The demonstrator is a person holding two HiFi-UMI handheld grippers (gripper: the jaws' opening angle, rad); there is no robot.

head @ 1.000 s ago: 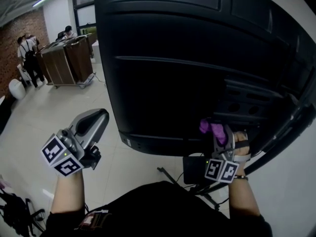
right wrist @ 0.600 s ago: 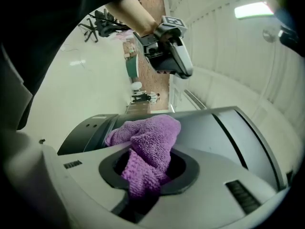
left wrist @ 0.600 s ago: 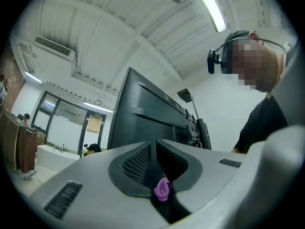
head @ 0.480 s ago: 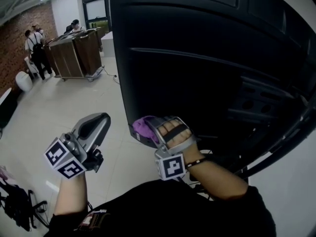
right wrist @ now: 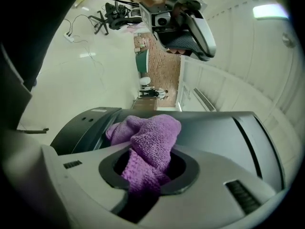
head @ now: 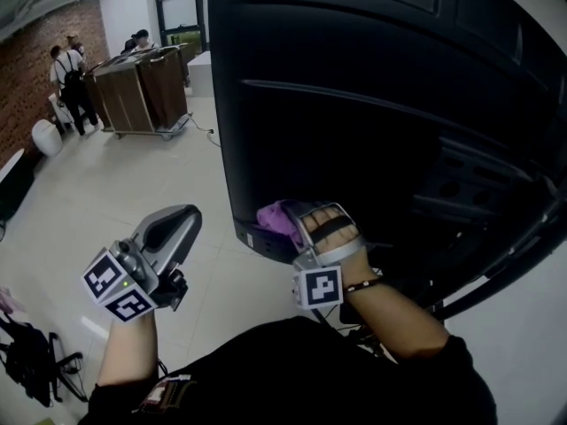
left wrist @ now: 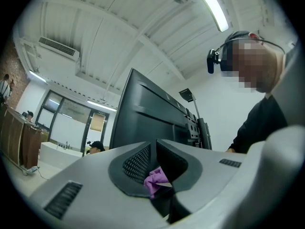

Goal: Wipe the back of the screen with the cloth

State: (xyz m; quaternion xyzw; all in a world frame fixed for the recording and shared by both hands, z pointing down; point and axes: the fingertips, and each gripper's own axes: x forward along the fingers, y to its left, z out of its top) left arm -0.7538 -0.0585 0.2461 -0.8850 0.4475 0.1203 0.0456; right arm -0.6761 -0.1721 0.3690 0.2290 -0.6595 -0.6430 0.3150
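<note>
Grey left tool (head: 170, 222) and right tool (head: 297, 224) each carry a black-and-white marker cube (head: 320, 288); the person wears a black top (head: 283, 370) and dark wristband (head: 361, 284).

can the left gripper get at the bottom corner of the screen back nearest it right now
Probably yes. The left gripper hangs in open air just left of the screen, with nothing between them. But the right gripper and its cloth sit on that corner, so it would be crowded.

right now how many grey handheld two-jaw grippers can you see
2. The left gripper is over the pale floor, jaws together; the right gripper clamps a purple terry cloth at the lower corner of the black screen back.
</note>
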